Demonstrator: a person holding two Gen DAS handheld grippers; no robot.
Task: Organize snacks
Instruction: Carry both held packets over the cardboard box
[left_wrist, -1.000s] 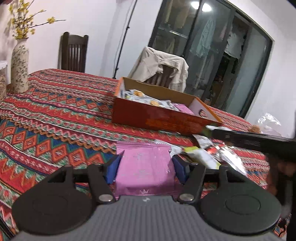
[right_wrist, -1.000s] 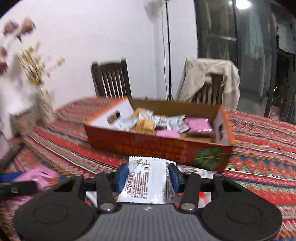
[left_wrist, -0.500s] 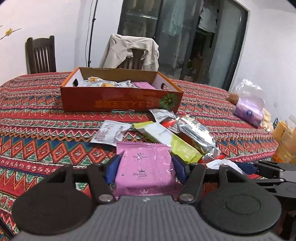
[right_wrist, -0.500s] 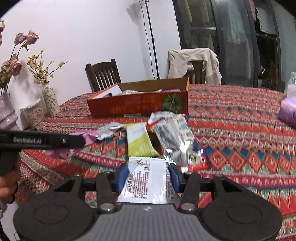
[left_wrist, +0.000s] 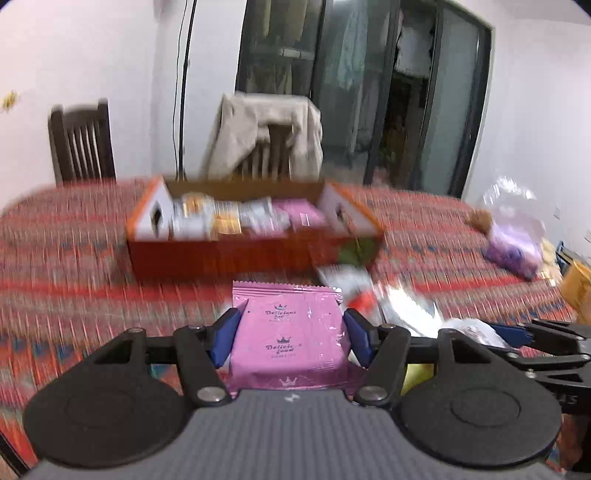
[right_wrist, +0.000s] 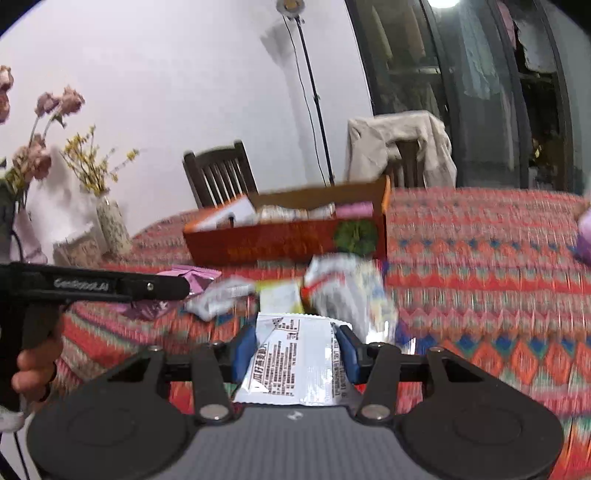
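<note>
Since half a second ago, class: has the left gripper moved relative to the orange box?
Yes. The left gripper has moved closer to the orange box, which looms larger.

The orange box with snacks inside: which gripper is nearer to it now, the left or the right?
Left, though only by a little. The left gripper, holding the pink packet, faces the orange box squarely. The right gripper, holding the white packet, sits behind the loose snacks.

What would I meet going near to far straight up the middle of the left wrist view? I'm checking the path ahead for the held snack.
pink packet held in the left gripper → bare striped tablecloth → orange snack box → chair draped with a beige jacket.
</note>
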